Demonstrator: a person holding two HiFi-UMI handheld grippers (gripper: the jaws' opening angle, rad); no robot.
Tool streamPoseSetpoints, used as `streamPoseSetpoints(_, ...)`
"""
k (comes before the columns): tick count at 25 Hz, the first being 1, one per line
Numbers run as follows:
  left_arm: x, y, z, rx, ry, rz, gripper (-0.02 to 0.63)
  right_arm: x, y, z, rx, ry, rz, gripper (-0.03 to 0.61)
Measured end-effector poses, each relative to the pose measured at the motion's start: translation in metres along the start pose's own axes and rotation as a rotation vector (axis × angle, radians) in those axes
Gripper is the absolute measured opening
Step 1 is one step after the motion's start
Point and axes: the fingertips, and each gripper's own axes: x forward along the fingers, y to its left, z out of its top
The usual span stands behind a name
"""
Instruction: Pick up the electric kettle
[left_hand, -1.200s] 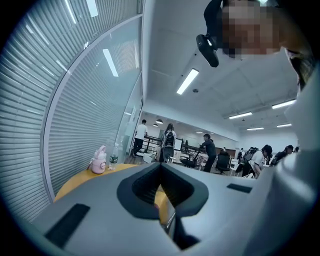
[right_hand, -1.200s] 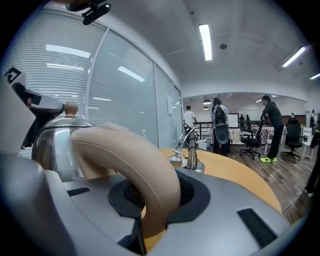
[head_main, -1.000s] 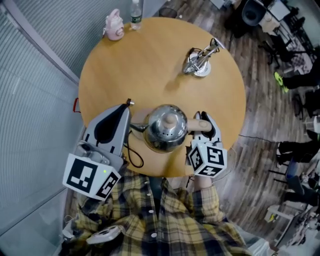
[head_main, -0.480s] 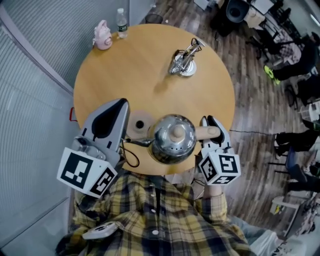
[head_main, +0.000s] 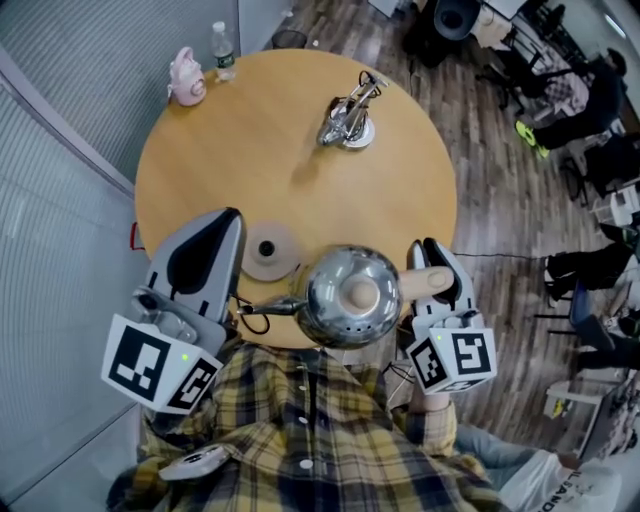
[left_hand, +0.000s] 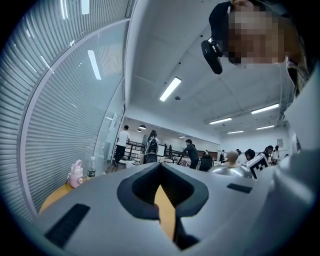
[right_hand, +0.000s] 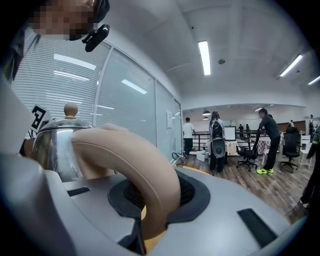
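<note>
Head view: the electric kettle (head_main: 352, 297) is held over the tabletop (head_main: 300, 180) edge at 6 o'clock, with its lid on. Its long axis runs from 9 to 3 o'clock, spout toward 9, handle toward 3. Its round base (head_main: 270, 250) lies bare just beside it.

Left gripper view: the left gripper (left_hand: 161, 172) has its jaws together on nothing.

Right gripper view: the right gripper (right_hand: 150, 210) is clamped on the beige handle.

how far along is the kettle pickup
Done: the right gripper is shut on the handle, and the kettle is off its base, which sits bare on the table. In hand: the kettle hangs partly past the table's near edge, carried by that grip alone. The left gripper is shut on nothing. Left: little, it seems, beyond holding it steady.
</note>
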Motion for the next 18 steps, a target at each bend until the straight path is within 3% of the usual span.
streamPoseSetpoints(18, 0.0047, 0.0025, -0.0065, 0.002, -0.013, 0.026, 0.003, -0.0029, -0.0082, 0.004, 0.012, -0.052, -0.013, 0.08)
